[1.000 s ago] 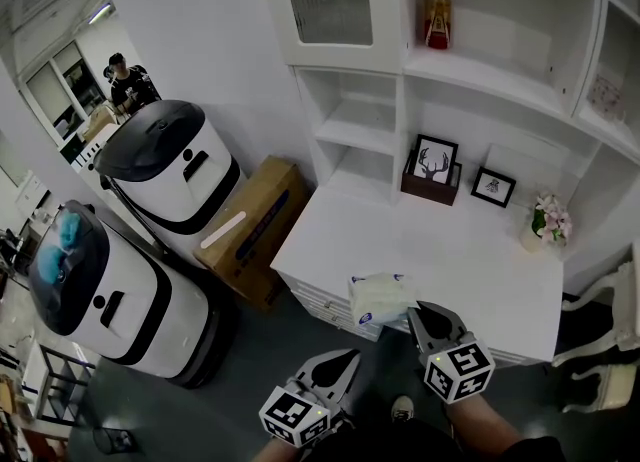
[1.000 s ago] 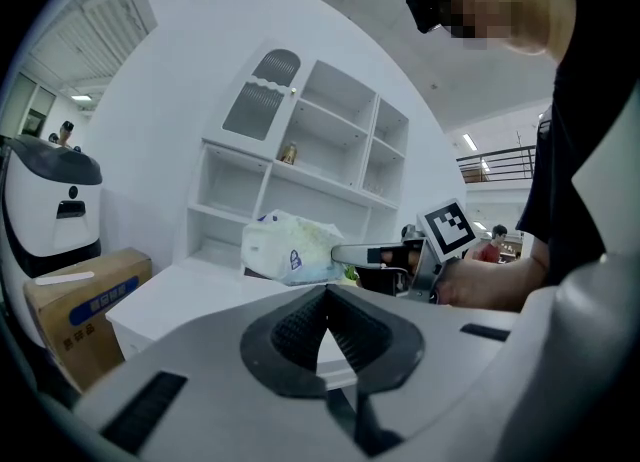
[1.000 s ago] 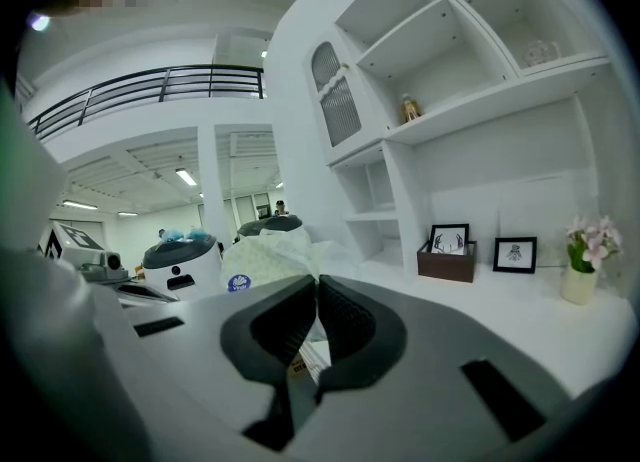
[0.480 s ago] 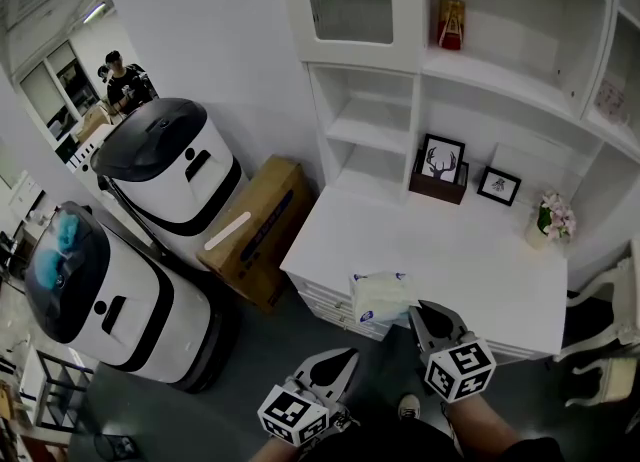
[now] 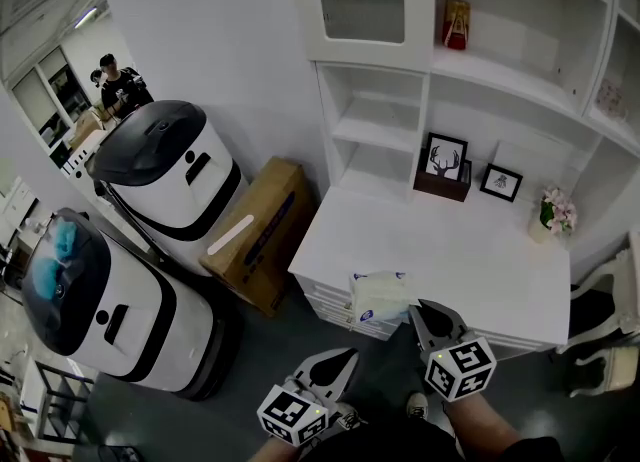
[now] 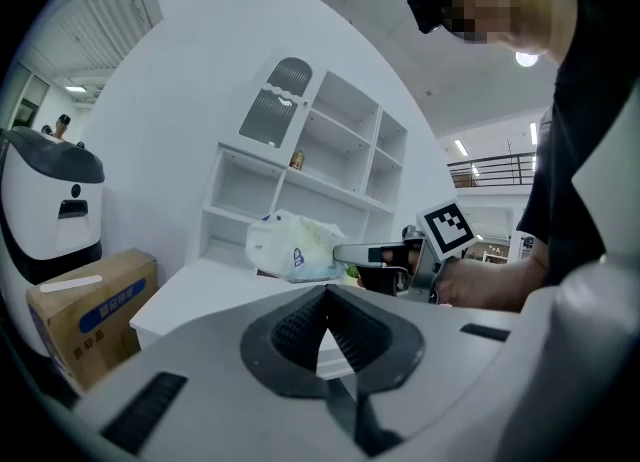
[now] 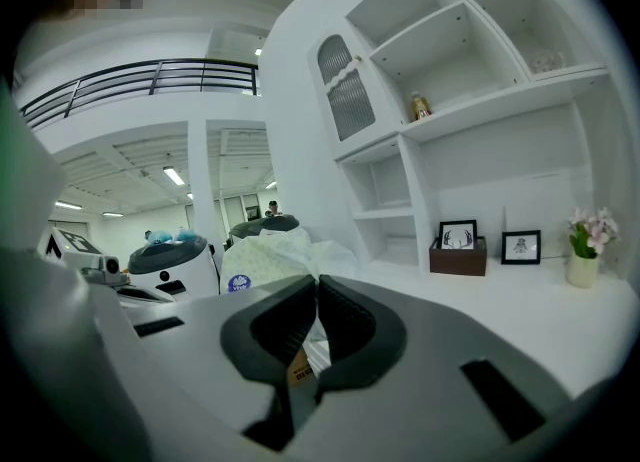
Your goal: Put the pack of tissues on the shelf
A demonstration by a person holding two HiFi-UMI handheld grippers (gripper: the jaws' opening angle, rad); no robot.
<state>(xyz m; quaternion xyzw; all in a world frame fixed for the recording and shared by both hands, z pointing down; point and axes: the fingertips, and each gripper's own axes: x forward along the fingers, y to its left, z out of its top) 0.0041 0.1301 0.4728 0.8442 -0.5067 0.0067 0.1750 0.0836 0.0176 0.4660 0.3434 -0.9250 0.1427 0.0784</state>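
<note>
1. Because the right gripper (image 7: 315, 288) has its two dark jaws pressed together on a thin fold of wrapper, the soft, white, plastic-wrapped pack of tissues (image 7: 262, 258) with its round blue label juts forward past the jaw tips instead of sitting deep between them. An edge grip of this kind is judged adequate for a light, squashy load.
2. In the head view the pack of tissues (image 5: 380, 296) is carried in the air above the near front edge of the flat white desk top (image 5: 450, 250). It touches only the right gripper (image 5: 418, 310) and is well apart from the shelves.
3. The left gripper (image 6: 325, 295) has its jaws together with nothing between them. It is held low and back, beside the right one (image 5: 348, 355), probably to keep it out of the carrying path, since one gripper suffices.
4. The tall white open-compartment shelf unit (image 5: 372, 135) rises behind the desk top. Its lower left compartments show nothing standing in them and are judged the easiest target.
5. The black-framed deer picture (image 5: 443, 158) and the small black frame (image 5: 499, 182) stand further right, and a red-labelled bottle (image 5: 456, 22) stands on a higher shelf.
6. The placing step has not begun. The next move is judged to call for a forward reach over the desk top, keeping the pack level so the wrapper fold does not slip.
</note>
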